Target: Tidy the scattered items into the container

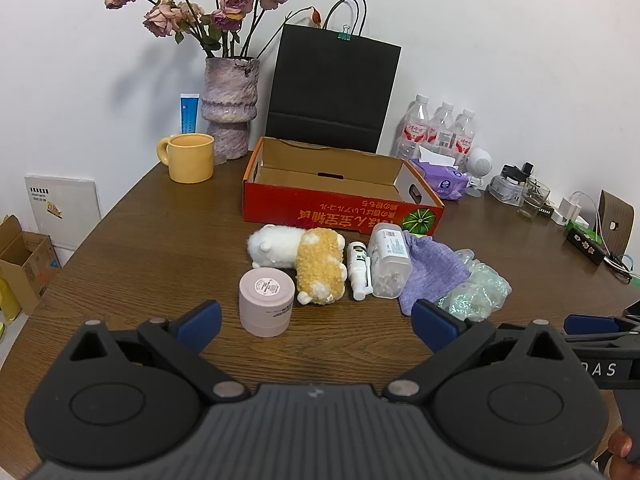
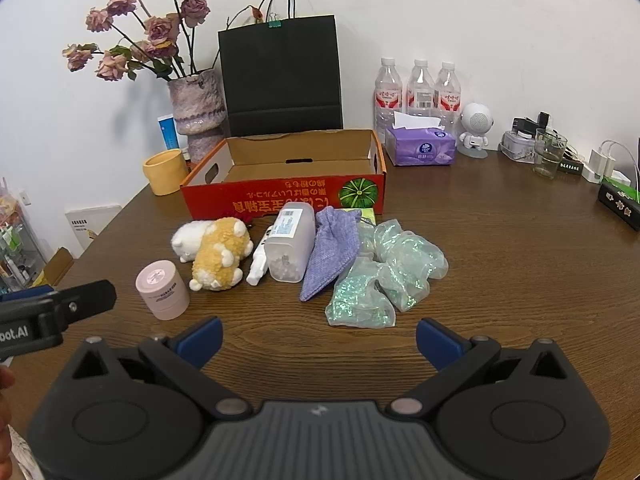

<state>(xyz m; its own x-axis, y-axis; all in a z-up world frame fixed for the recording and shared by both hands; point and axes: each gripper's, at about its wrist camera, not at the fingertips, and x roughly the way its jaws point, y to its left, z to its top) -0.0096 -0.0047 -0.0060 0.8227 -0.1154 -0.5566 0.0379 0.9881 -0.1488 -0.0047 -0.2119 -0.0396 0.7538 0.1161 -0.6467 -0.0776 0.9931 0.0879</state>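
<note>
Nothing packed yet: red cardboard box open and bare inside, at the back of the desk, with the scattered items lined up just in front of it.

Left claw spread wide, holding nothing, hovering near the pink jar. Right claw likewise wide apart and unloaded, just short of the iridescent film bundle.

Left to right across the row:
- Pink jar, upright, lid on. Rigid, smooth sides, likely slippery; best squeezed across the body, below the lid.
- White plush and yellow plush, touching. Soft, light, forgiving; a pinch through the middle should do.
- Small white spray bottle, lying flat between the yellow plush and the clear canister. Thin, prone to rolling; grip across the barrel.
- Clear canister, on its side, small white pieces inside. Stiff, probably the heaviest here; hold across the narrow width, mid-length.
- Lilac fabric pouch, limp, partly tucked beside the canister. Pinch a fold.
- Film bundle, crinkly, near weightless, shapeless; gather deep to avoid slipping out.
</note>
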